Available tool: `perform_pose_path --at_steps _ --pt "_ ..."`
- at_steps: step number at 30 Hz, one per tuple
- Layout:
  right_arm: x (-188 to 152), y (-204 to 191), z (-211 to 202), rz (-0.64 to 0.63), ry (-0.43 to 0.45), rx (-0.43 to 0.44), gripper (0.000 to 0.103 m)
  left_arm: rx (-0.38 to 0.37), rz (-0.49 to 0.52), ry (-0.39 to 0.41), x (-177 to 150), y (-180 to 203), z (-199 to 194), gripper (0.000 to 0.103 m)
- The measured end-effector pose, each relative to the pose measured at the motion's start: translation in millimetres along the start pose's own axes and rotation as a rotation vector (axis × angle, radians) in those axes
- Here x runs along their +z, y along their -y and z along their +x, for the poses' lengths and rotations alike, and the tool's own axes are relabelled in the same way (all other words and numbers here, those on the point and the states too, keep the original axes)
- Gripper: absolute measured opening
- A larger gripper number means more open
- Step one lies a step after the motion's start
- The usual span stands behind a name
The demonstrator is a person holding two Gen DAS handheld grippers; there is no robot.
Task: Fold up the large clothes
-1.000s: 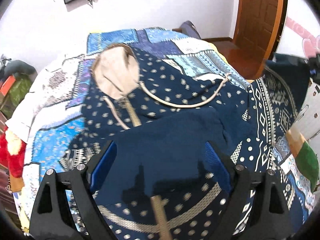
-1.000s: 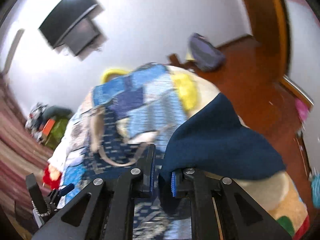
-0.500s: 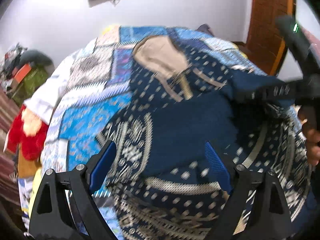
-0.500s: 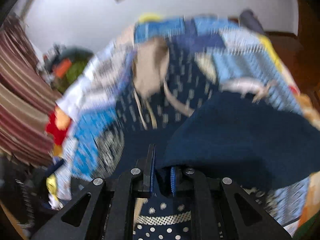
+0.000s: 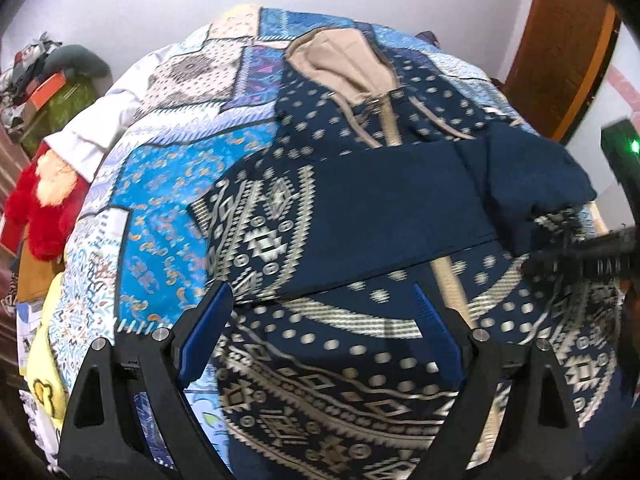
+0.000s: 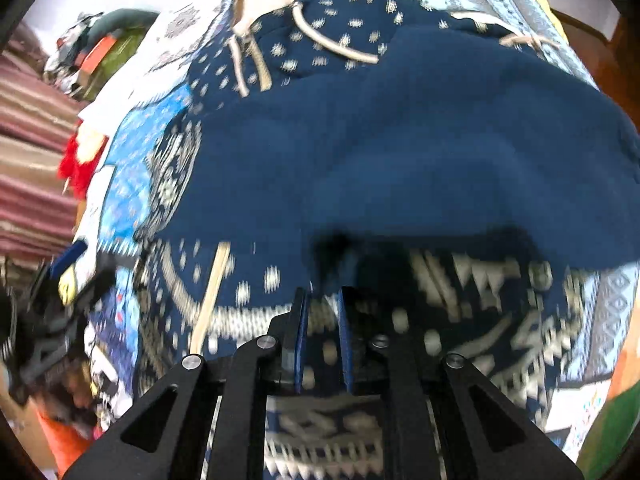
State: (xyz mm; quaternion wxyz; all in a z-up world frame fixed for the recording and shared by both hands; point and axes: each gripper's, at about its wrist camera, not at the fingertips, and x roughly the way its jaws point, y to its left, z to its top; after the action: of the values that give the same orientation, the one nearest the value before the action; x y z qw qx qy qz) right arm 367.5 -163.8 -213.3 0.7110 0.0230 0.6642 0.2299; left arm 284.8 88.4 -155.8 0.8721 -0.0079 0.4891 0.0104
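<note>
My left tongs (image 5: 320,332) hang spread over the hoodie (image 5: 360,208), which lies on the quilt (image 5: 160,168). My right tongs (image 6: 322,312) are pressed together; whether they pinch the folded sleeve (image 6: 400,152) I cannot tell. Left of the bed: a red toy (image 5: 36,208) and a green box (image 5: 60,108).

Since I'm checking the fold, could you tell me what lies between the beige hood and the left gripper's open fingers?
In the left wrist view, the plain navy sleeve lies folded across the patterned hoodie, between the beige hood and the left gripper.
</note>
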Motion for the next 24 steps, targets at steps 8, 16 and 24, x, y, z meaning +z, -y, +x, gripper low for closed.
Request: perform_pose_path --at_steps 8,16,24 --pt "-38 35 -69 -0.022 0.176 -0.007 0.011 -0.053 0.171 0.049 38 83 -20 0.09" --pt "-66 119 -133 0.087 0.357 -0.202 0.011 -0.205 0.346 0.003 83 210 7 0.09" --pt "-107 210 -149 0.251 0.35 -0.227 0.011 -0.227 0.504 -0.183 82 325 80 0.09"
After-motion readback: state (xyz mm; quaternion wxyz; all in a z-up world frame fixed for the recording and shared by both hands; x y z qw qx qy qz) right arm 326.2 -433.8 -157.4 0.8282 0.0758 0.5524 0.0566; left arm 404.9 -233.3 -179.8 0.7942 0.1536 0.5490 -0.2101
